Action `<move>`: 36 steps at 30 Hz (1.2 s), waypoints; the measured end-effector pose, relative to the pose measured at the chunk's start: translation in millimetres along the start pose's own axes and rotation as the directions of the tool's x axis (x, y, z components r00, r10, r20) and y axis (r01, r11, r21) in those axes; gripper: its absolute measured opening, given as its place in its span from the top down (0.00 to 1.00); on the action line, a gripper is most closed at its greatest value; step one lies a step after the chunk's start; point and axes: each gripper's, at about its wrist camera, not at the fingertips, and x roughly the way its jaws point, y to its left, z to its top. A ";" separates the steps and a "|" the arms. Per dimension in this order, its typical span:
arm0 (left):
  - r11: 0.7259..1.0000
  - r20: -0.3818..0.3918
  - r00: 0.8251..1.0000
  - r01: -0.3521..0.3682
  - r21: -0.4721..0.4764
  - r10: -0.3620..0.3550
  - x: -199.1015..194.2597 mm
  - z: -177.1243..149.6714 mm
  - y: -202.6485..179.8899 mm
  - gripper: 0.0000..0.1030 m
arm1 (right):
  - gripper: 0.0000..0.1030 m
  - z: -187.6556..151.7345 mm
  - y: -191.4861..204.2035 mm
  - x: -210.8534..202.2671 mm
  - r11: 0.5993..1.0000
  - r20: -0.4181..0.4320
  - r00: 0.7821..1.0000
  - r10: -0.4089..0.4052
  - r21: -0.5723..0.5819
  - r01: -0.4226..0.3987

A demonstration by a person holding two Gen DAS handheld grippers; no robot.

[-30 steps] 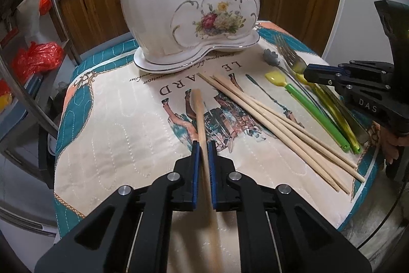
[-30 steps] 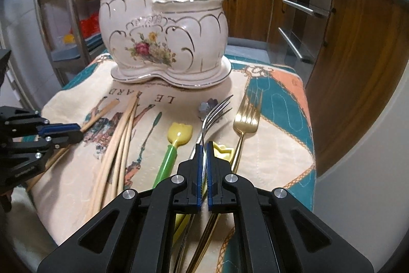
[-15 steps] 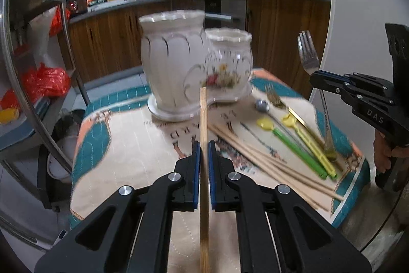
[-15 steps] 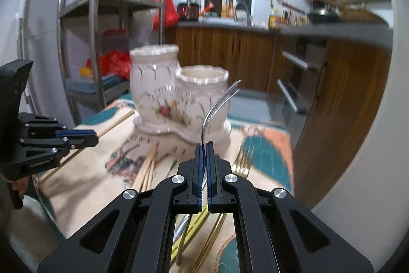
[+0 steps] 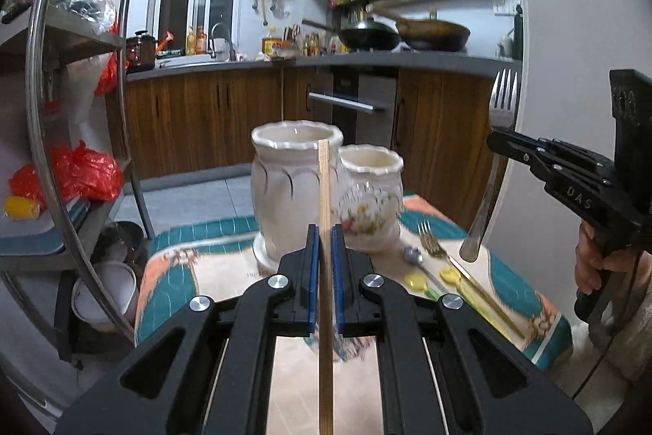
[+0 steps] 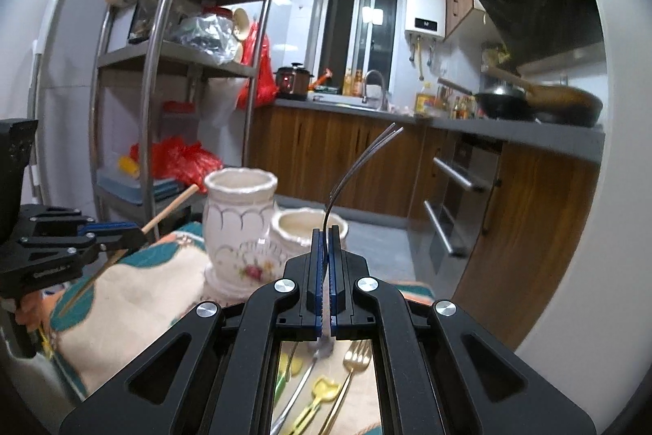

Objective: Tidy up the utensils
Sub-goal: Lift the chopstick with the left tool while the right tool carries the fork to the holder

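Observation:
My left gripper (image 5: 325, 231) is shut on a wooden chopstick (image 5: 324, 190), held upright in the air in front of the tall cup of a white flowered ceramic holder (image 5: 295, 182). My right gripper (image 6: 324, 235) is shut on a silver fork (image 6: 358, 162), tines up and curving right, above the holder's low cup (image 6: 303, 227). In the left wrist view the right gripper (image 5: 495, 141) stands at the right edge, a hand on its handle, with the fork (image 5: 503, 100). The left gripper (image 6: 136, 233) and chopstick (image 6: 175, 204) show at the left of the right wrist view.
On the printed table mat (image 5: 220, 268) lie a gold fork (image 5: 432, 251), yellow-headed utensils (image 5: 417, 282) and a small spoon (image 5: 411, 255). A metal shelf rack (image 5: 73, 117) stands left of the table. Wooden kitchen cabinets (image 5: 212, 121) and an oven lie beyond.
Both grippers have risen from the mat and tipped up toward level, lifting the chopstick and the silver fork clear of the table. The holder now looks lower and farther in both views.

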 end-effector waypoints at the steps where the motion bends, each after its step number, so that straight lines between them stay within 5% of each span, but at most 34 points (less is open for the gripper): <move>1: 1.000 0.011 1.000 0.002 -0.002 -0.002 -0.1 5.9 1.9 0.94 | 0.97 2.5 -0.2 1.2 1.000 0.001 1.000 0.001 -0.004 -0.001; 8: 1.000 0.103 0.995 0.019 0.009 -0.019 3.5 55.5 11.1 0.94 | 0.97 32.4 -6.7 15.4 0.999 0.003 0.999 0.032 -0.007 -0.032; 21: 0.997 0.219 0.975 0.042 -0.065 -0.027 73.8 141.6 28.3 0.94 | 0.97 84.8 -24.8 57.6 0.997 0.065 0.997 0.052 0.049 -0.055; 36: 0.994 0.266 0.961 -0.051 -0.093 0.074 125.7 125.8 33.1 0.94 | 0.97 50.8 -25.3 107.7 0.993 0.020 0.999 0.043 0.107 -0.045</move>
